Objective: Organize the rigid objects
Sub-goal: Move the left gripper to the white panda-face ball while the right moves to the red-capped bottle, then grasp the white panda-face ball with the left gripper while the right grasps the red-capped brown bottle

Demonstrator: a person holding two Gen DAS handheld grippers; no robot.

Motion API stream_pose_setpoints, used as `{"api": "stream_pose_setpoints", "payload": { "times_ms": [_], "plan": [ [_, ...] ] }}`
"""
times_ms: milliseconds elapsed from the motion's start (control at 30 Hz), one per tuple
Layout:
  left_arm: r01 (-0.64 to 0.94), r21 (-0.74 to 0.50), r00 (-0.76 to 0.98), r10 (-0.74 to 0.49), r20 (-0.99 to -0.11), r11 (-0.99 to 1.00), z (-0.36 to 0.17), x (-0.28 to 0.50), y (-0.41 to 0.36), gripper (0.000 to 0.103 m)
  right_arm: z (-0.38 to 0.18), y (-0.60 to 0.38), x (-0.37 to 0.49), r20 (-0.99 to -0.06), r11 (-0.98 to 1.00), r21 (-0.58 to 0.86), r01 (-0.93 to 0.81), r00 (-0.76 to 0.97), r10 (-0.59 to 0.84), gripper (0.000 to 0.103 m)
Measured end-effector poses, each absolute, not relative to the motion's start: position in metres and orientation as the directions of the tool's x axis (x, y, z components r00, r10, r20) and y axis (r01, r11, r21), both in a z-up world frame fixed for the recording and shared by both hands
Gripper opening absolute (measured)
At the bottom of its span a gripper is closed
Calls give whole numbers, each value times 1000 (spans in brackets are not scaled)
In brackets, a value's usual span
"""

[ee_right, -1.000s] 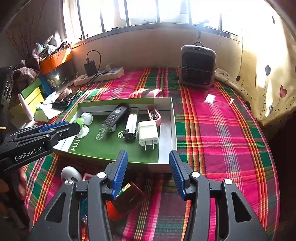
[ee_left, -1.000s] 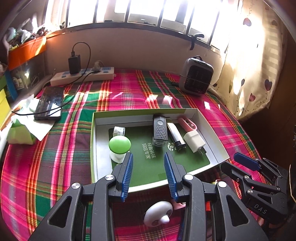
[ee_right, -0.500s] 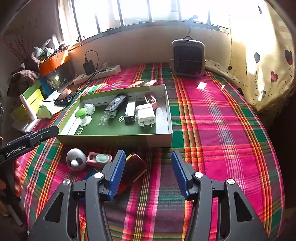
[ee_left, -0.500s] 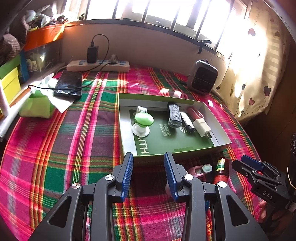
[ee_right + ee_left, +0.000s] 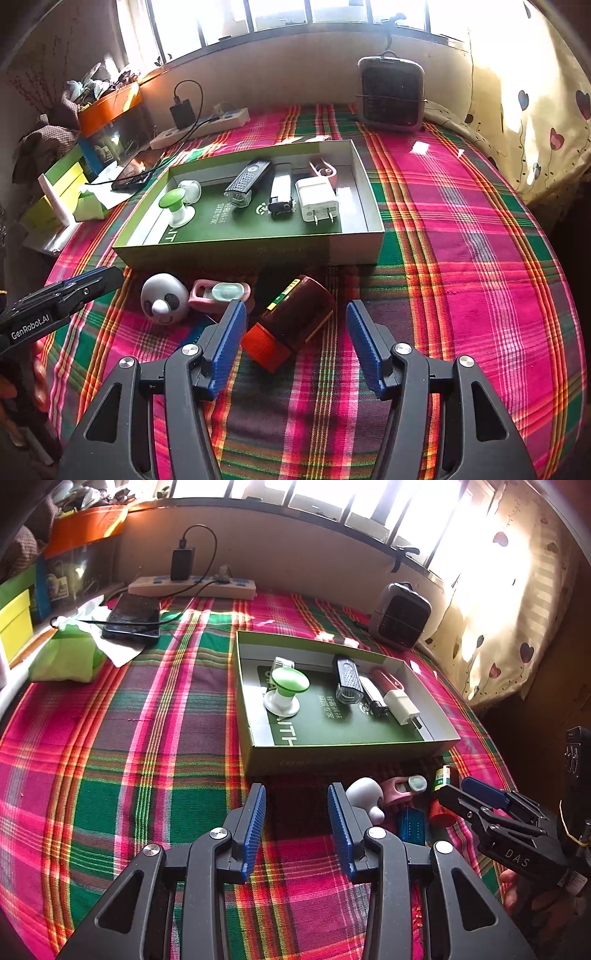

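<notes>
Around the bottle, wider right claw

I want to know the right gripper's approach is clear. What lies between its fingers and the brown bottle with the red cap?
Nothing: in the right wrist view the brown bottle already lies between the right gripper's just-widened fingers, untouched, on the plaid cloth.

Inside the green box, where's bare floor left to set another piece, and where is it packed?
In the green box, the front strip near the rim is bare, below the green mushroom-shaped piece and the white charger plug. The back right, from black grille-faced device to the charger, is packed.
</notes>
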State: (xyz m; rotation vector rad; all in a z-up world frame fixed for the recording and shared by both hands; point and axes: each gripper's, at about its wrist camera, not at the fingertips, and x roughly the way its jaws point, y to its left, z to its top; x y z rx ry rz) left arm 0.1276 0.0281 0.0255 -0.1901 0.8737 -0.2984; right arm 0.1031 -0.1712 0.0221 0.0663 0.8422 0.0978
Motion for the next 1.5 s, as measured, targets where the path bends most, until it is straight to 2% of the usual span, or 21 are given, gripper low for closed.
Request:
{"api": "stream_pose_setpoints", "payload": {
  "times_ms": [567, 1500],
  "plan": [
    [259, -340, 542, -427, -724, 904, 21, 137, 11, 39, 11, -187, 107, -768, 999, 44, 27, 640, 17, 59],
    [309, -275, 502, -402, -766, 910, 10, 145, -19, 40, 4, -204, 112, -777, 1000, -13, 24, 629, -26, 59]
  ]
}}
